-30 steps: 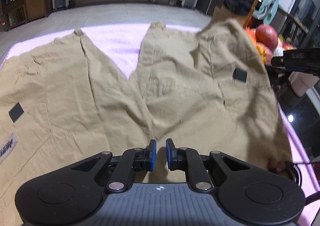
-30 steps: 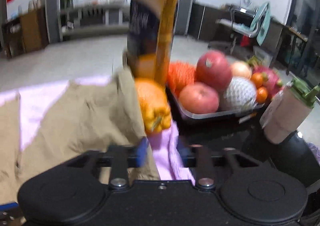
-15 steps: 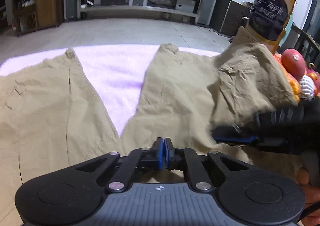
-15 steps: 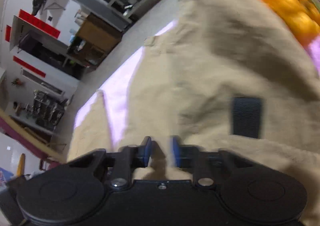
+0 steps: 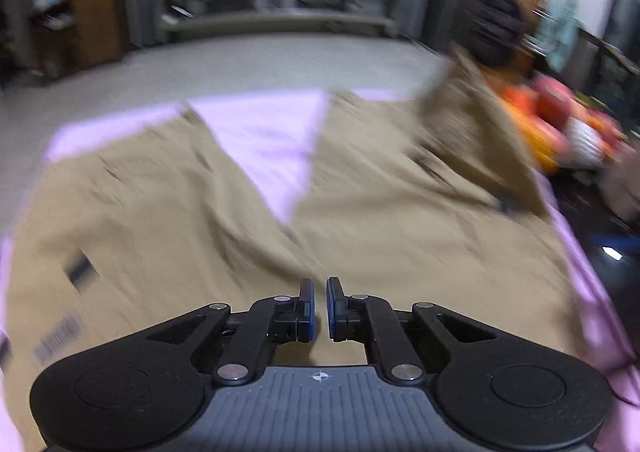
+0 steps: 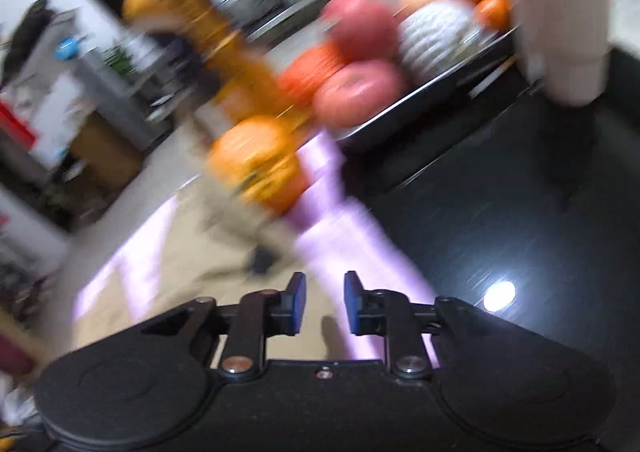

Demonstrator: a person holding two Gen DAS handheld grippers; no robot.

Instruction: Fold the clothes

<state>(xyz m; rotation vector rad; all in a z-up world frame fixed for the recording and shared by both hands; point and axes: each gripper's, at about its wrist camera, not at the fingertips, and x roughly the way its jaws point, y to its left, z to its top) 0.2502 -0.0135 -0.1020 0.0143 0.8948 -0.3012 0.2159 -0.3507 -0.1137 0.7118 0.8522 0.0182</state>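
Note:
Khaki shorts (image 5: 360,211) lie spread on a pink cloth (image 5: 264,131), both legs pointing away from me; the right leg's hem is rumpled up against a bottle. My left gripper (image 5: 319,306) hovers over the waist end near the crotch. Its jaws are closing, a narrow gap shows, and nothing is between the pads. In the blurred right wrist view, my right gripper (image 6: 325,302) hangs over the right edge of the shorts (image 6: 192,292) and pink cloth (image 6: 352,244). Its jaws are opening and hold nothing.
An orange drink bottle (image 6: 192,39) stands at the shorts' far right corner, with a yellow-orange fruit (image 6: 256,159) beside it. A metal fruit tray (image 6: 432,85) and a beige cup (image 6: 564,31) sit on the black tabletop (image 6: 500,211) to the right.
The left pads, pressed together half a second ago, now stand slightly apart. The right gripper has left the shorts' right leg, swung right toward the black table and rolled, its jaws wider.

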